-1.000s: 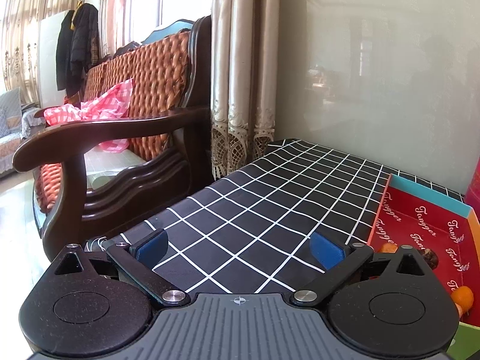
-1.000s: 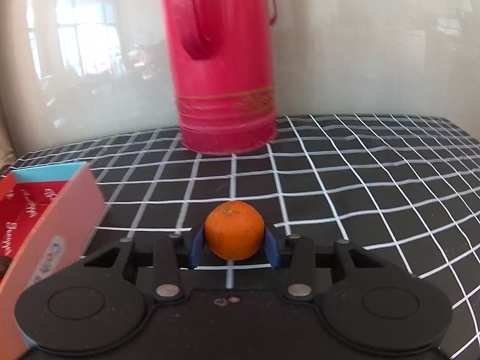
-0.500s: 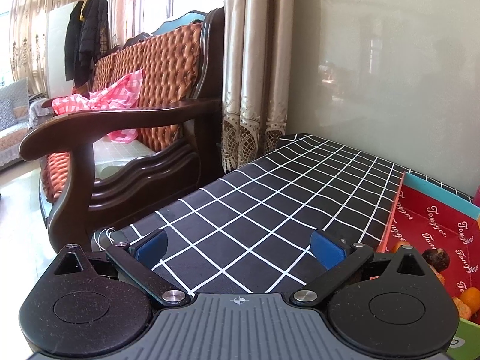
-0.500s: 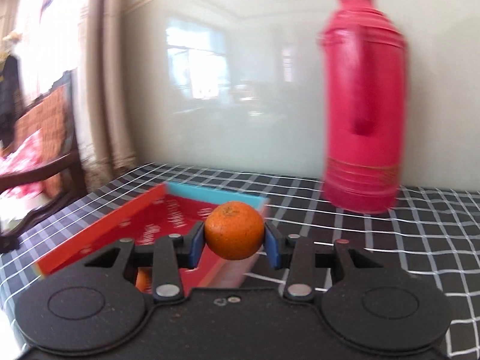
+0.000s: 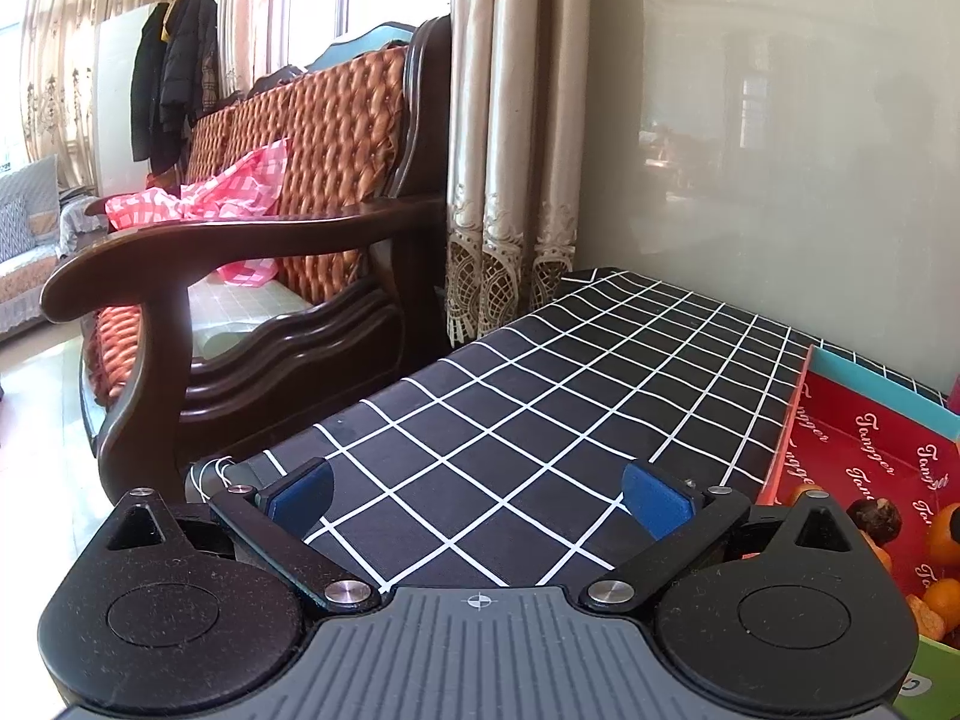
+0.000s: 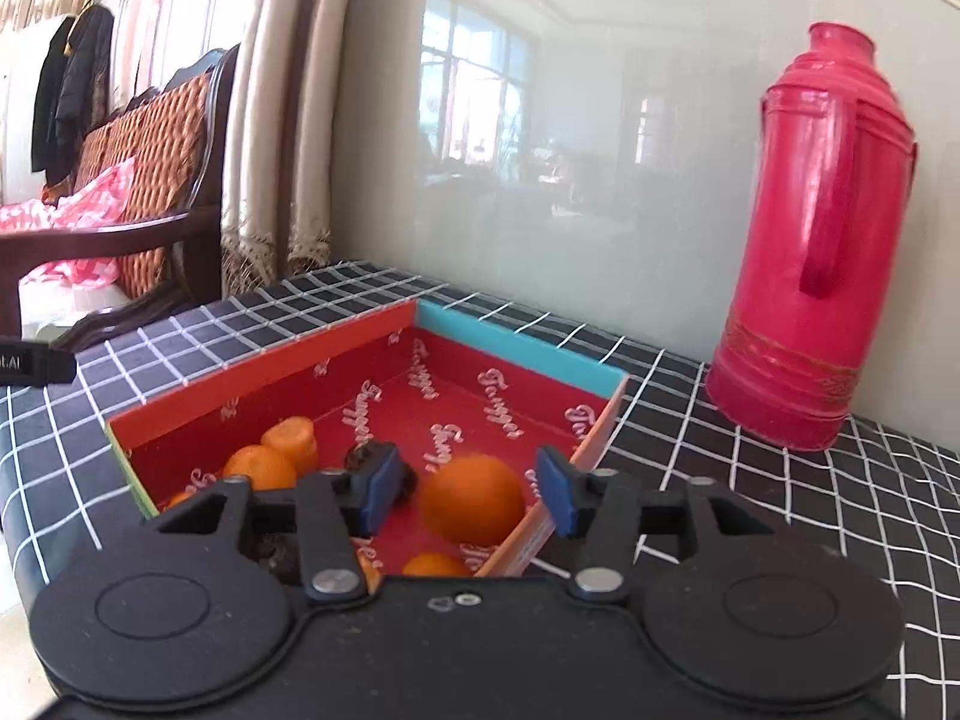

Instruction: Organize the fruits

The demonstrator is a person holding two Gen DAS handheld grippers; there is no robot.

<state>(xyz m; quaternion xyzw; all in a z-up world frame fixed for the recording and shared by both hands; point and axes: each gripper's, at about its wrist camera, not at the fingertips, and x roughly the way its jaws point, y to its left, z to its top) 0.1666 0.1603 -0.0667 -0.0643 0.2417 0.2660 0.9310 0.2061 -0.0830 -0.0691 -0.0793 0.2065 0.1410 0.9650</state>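
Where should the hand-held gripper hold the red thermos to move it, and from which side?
Probably grip the red thermos on its round body just above the gold band, coming level from the front. It stands upright on the checked tablecloth, and its handle faces the camera, slightly right, so keep the fingers clear of it. The body may be too wide for the jaws.

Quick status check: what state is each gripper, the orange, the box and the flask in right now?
left gripper: open, holding nothing, over the tablecloth
right gripper: open, above the box
orange: free of the fingers, inside the box
box: open-topped, holds several fruits
red flask: upright, capped, beside the box
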